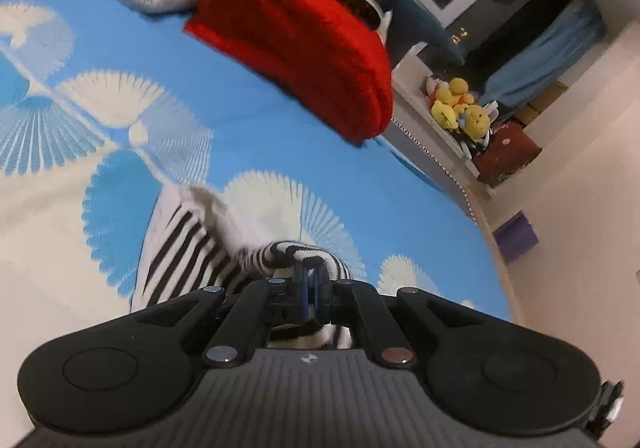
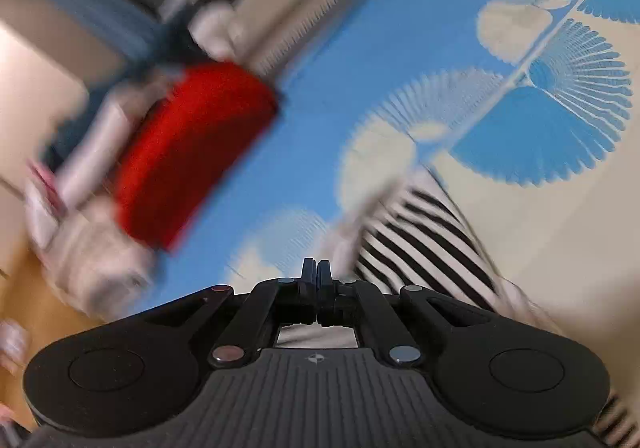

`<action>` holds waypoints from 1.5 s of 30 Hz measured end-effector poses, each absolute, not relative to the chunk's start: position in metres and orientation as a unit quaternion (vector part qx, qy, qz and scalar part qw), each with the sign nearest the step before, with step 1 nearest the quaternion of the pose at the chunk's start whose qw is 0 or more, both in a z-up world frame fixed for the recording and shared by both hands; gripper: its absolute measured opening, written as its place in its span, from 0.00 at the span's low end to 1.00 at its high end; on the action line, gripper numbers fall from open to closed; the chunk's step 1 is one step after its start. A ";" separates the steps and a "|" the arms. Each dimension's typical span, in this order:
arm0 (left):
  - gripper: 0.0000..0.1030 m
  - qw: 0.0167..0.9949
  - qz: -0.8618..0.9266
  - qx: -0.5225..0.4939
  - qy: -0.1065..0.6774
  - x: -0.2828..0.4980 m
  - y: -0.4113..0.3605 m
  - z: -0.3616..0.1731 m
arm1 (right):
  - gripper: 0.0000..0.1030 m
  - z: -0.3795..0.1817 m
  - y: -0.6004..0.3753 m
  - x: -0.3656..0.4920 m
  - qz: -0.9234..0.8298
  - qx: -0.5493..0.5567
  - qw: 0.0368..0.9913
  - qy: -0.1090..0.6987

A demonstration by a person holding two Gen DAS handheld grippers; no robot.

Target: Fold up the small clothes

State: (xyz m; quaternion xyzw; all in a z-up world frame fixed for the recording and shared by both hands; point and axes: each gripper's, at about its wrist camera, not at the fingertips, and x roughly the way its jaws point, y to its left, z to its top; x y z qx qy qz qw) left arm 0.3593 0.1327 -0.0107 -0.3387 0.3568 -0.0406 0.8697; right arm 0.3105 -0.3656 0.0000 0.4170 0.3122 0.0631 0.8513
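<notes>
The left gripper (image 1: 309, 273) is clamped on a bunched fold of the one black-and-white striped garment (image 1: 180, 248), which lies on the bed (image 1: 248, 120) just below and left of it. The right gripper (image 2: 316, 271) has its jaws pressed together with nothing visibly between them, the striped cloth just to its right. One red folded piece (image 1: 296, 44) lies ahead of both. Only the left view shows the yellow plush toys (image 1: 460, 104) sharply.

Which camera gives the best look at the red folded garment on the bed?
The left wrist view: the red folded garment is fairly sharp there, lying on the blue patterned bedspread with its rounded folded edge visible. The right wrist view shows it too, but smeared by motion blur.
</notes>
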 end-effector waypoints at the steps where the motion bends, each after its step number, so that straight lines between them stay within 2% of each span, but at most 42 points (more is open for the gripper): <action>1: 0.02 0.849 -0.042 -0.346 0.398 0.363 0.134 -0.022 | 0.00 -0.001 -0.365 0.311 0.057 0.407 0.852 0.324; 3: 0.04 0.788 -0.031 -0.326 0.522 0.372 0.131 -0.059 | 0.01 -0.017 -0.361 0.317 0.051 0.396 0.835 0.379; 4: 0.04 0.771 -0.013 -0.307 0.558 0.371 0.129 -0.073 | 0.04 -0.031 -0.359 0.320 0.046 0.407 0.812 0.415; 6: 0.06 0.765 0.011 -0.302 0.569 0.366 0.132 -0.082 | 0.06 -0.051 -0.352 0.323 0.033 0.413 0.779 0.471; 7: 0.12 0.765 0.004 -0.314 0.562 0.366 0.134 -0.078 | 0.12 -0.055 -0.348 0.324 0.031 0.408 0.772 0.485; 8: 0.19 0.768 -0.006 -0.328 0.551 0.368 0.135 -0.073 | 0.24 -0.057 -0.344 0.324 0.030 0.402 0.769 0.496; 9: 0.34 0.774 -0.014 -0.337 0.536 0.368 0.136 -0.068 | 0.30 -0.057 -0.339 0.325 0.030 0.401 0.768 0.498; 10: 0.45 0.780 -0.015 -0.342 0.524 0.369 0.139 -0.065 | 0.37 -0.056 -0.336 0.326 0.032 0.402 0.769 0.496; 12: 0.49 0.783 -0.006 -0.355 0.510 0.372 0.142 -0.064 | 0.38 -0.051 -0.329 0.328 0.042 0.392 0.774 0.495; 15: 0.48 0.763 -0.006 -0.375 0.526 0.377 0.141 -0.077 | 0.38 -0.052 -0.317 0.331 0.060 0.369 0.779 0.503; 16: 0.41 0.757 -0.002 -0.376 0.534 0.379 0.140 -0.083 | 0.38 -0.053 -0.314 0.332 0.064 0.360 0.780 0.508; 17: 0.32 0.756 0.005 -0.374 0.538 0.380 0.139 -0.087 | 0.36 -0.054 -0.312 0.332 0.066 0.349 0.782 0.512; 18: 0.11 0.758 0.011 -0.371 0.536 0.381 0.139 -0.089 | 0.31 -0.055 -0.308 0.332 0.063 0.338 0.786 0.514; 19: 0.02 0.764 0.012 -0.371 0.529 0.381 0.138 -0.088 | 0.14 -0.054 -0.306 0.332 0.064 0.331 0.791 0.511; 20: 0.02 0.773 0.010 -0.374 0.513 0.380 0.139 -0.083 | 0.03 -0.053 -0.306 0.332 0.069 0.333 0.796 0.501; 24: 0.01 0.824 -0.047 -0.435 0.359 0.369 0.156 -0.043 | 0.03 -0.018 -0.337 0.321 0.104 0.431 0.825 0.350; 26: 0.01 0.838 -0.062 -0.439 0.318 0.364 0.163 -0.029 | 0.03 0.004 -0.354 0.311 0.109 0.438 0.851 0.270; 27: 0.01 0.838 -0.060 -0.438 0.320 0.364 0.164 -0.030 | 0.03 0.005 -0.361 0.308 0.101 0.442 0.852 0.260; 29: 0.01 0.813 -0.044 -0.438 0.382 0.369 0.165 -0.047 | 0.03 -0.007 -0.370 0.312 0.069 0.445 0.841 0.299; 32: 0.02 0.741 0.021 -0.390 0.547 0.374 0.159 -0.100 | 0.03 -0.056 -0.367 0.323 -0.024 0.377 0.795 0.474; 34: 0.03 0.712 0.048 -0.399 0.575 0.368 0.161 -0.120 | 0.05 -0.079 -0.367 0.320 -0.050 0.381 0.763 0.519; 36: 0.05 0.716 0.043 -0.414 0.560 0.368 0.164 -0.113 | 0.14 -0.070 -0.363 0.320 -0.055 0.357 0.778 0.514; 38: 0.13 0.749 0.038 -0.394 0.531 0.370 0.165 -0.093 | 0.25 -0.051 -0.357 0.321 -0.053 0.326 0.812 0.482; 39: 0.20 0.767 0.043 -0.379 0.516 0.370 0.163 -0.081 | 0.30 -0.041 -0.355 0.320 -0.056 0.310 0.829 0.462; 40: 0.21 0.784 0.043 -0.367 0.500 0.368 0.160 -0.072 | 0.35 -0.031 -0.351 0.318 -0.062 0.290 0.848 0.439; 43: 0.21 0.814 -0.008 -0.343 0.468 0.369 0.143 -0.053 | 0.36 -0.013 -0.342 0.316 -0.030 0.266 0.883 0.385; 45: 0.21 0.815 -0.037 -0.342 0.466 0.371 0.133 -0.049 | 0.36 -0.011 -0.338 0.318 0.013 0.274 0.883 0.380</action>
